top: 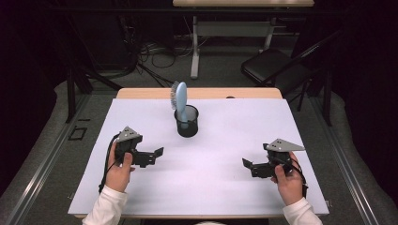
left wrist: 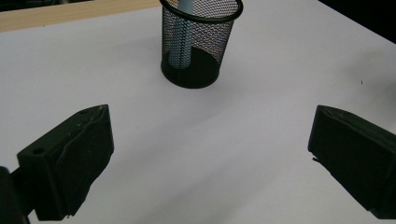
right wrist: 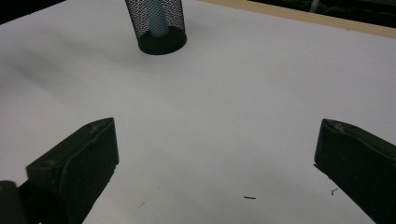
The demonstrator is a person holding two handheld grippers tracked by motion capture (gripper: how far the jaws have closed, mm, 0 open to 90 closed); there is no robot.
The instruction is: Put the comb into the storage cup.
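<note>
While both of our grippers sit low on the near half of the bench point(top: 141, 197), the left gripper point(top: 158, 151) and the right gripper point(top: 245, 163) each have their jaws spread wide with nothing between them, angled in toward the middle like we're lining up on the brush. The light blue hairbrush point(top: 180, 101) stands handle-down in the black mesh cup point(top: 187, 124) at the far centre, so its long axis runs nearly upright, head and bristles poking up and leaning a touch left, probably propped by the cup's rim.
</note>
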